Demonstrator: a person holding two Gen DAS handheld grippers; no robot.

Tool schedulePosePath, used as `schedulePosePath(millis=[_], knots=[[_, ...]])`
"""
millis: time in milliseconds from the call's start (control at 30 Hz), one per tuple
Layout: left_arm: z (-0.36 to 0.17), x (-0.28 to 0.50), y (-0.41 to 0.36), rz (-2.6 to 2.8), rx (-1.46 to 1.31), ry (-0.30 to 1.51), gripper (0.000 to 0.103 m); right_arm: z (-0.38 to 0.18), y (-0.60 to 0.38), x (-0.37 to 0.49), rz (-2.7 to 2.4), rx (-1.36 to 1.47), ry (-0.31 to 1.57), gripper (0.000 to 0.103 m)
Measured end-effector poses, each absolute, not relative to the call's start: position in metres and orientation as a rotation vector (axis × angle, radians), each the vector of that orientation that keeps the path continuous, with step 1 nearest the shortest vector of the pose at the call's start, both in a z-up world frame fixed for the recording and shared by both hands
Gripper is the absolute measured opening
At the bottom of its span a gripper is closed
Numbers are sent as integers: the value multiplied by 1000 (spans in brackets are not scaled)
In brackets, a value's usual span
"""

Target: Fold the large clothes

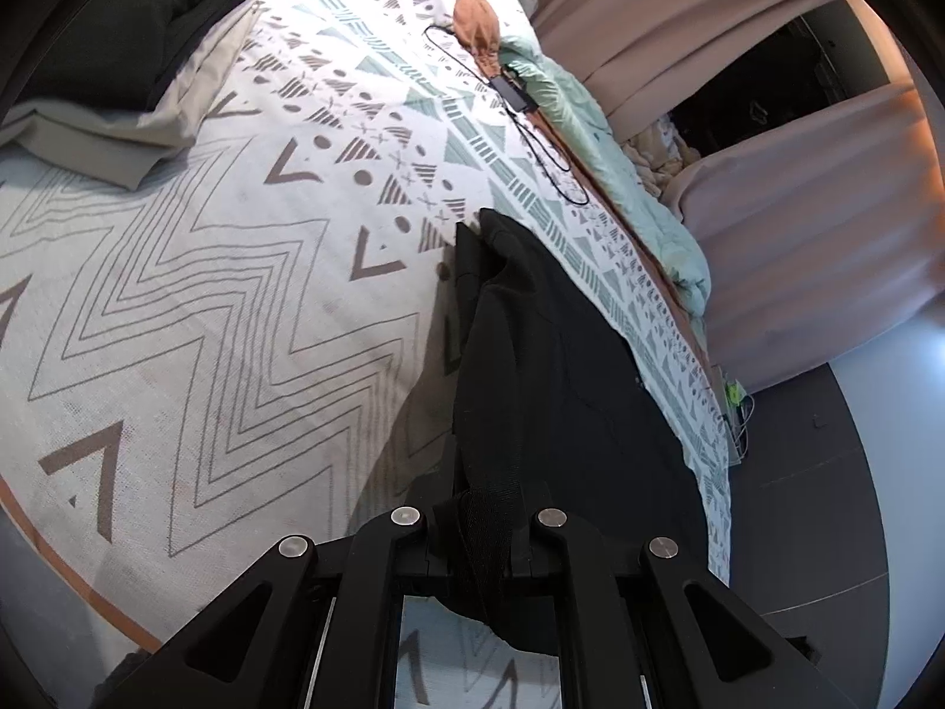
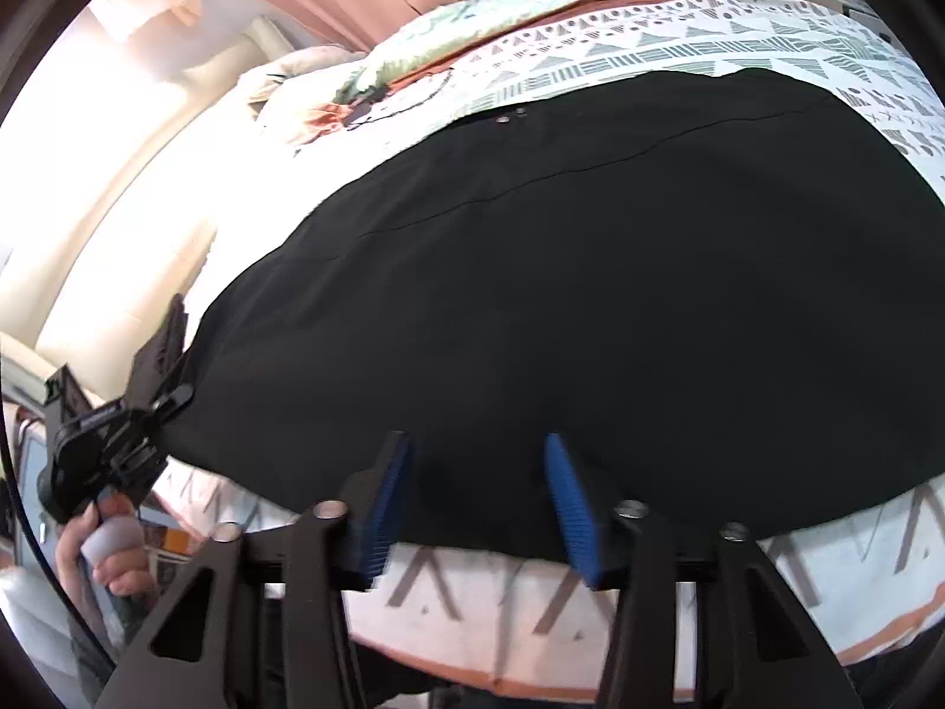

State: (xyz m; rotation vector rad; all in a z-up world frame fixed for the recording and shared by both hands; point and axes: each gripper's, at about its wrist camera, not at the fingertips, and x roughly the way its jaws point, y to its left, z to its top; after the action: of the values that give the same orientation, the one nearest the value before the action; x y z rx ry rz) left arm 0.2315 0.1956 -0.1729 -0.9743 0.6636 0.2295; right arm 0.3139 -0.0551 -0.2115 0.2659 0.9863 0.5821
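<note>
Two grippers work over my bed, its woven white bedspread [image 1: 224, 307] printed with grey zigzags, pink curtains [image 1: 709, 18] beyond. My left gripper [image 1: 472, 537] pinches the smooth black garment [image 2: 561, 295], which lies spread flat; my right gripper [image 2: 478, 472] hangs parted at its near hem.

Bunched black garment [image 1: 531, 354] hides the left gripper's [image 1: 475, 537] jaws.

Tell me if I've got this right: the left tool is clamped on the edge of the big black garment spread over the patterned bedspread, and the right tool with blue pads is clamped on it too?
Not quite. The right gripper has its jaws open, blue pads apart above the big black garment, as the right wrist view shows. The left gripper is indeed clamped on the garment's edge over the patterned bedspread.
</note>
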Motion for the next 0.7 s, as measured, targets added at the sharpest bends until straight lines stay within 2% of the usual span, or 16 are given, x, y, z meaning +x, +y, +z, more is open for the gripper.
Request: schedulePosePath(millis=[367, 700], knots=[[-73, 278, 127, 91, -805, 611, 9, -242, -54, 330, 588, 232, 1081, 40], [-9, 329, 58, -14, -716, 590, 9, -225, -102, 340, 662, 421, 1001, 40]])
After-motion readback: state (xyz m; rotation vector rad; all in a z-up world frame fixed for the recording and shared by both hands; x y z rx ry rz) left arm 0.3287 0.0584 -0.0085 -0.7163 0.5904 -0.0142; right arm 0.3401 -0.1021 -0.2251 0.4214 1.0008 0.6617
